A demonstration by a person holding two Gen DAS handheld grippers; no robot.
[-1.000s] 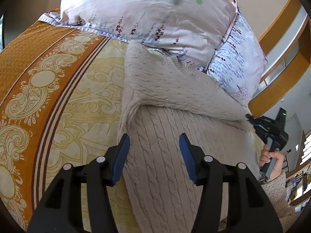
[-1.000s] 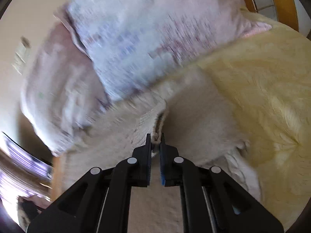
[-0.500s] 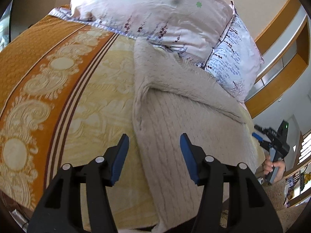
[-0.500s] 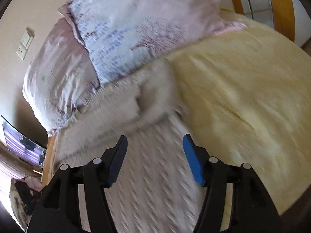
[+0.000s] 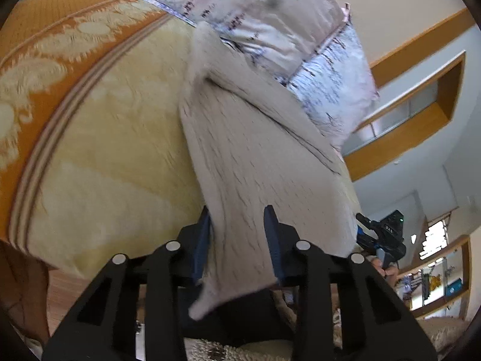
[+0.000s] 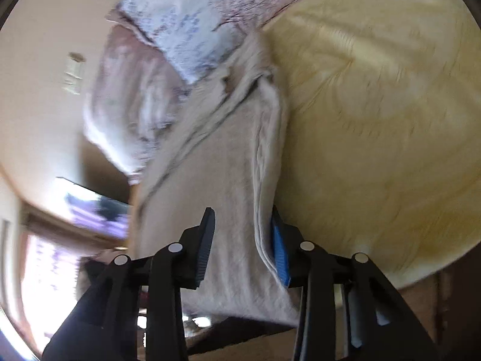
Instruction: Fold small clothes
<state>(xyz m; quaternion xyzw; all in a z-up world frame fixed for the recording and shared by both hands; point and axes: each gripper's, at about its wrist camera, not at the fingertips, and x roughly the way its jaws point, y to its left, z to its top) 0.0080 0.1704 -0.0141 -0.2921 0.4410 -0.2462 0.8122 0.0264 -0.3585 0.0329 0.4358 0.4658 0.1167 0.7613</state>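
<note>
Both my left gripper [image 5: 237, 240] and right gripper [image 6: 243, 240] are closing over the sweater's [image 5: 255, 150] hem at the bed's [image 5: 105, 150] near edge; next, lift and fold toward the pillows [image 5: 270, 15].

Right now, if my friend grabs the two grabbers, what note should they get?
Left gripper: jaws closing around the near hem of the beige knit sweater, at its left corner.
Right gripper: jaws closing around the hem's right corner.
Sweater lies lengthwise on the yellow bedspread, its far end against the floral pillows.
Done: a sleeve is folded across the body.
Left: finish both grips, then fold the hem up toward the pillows.
</note>
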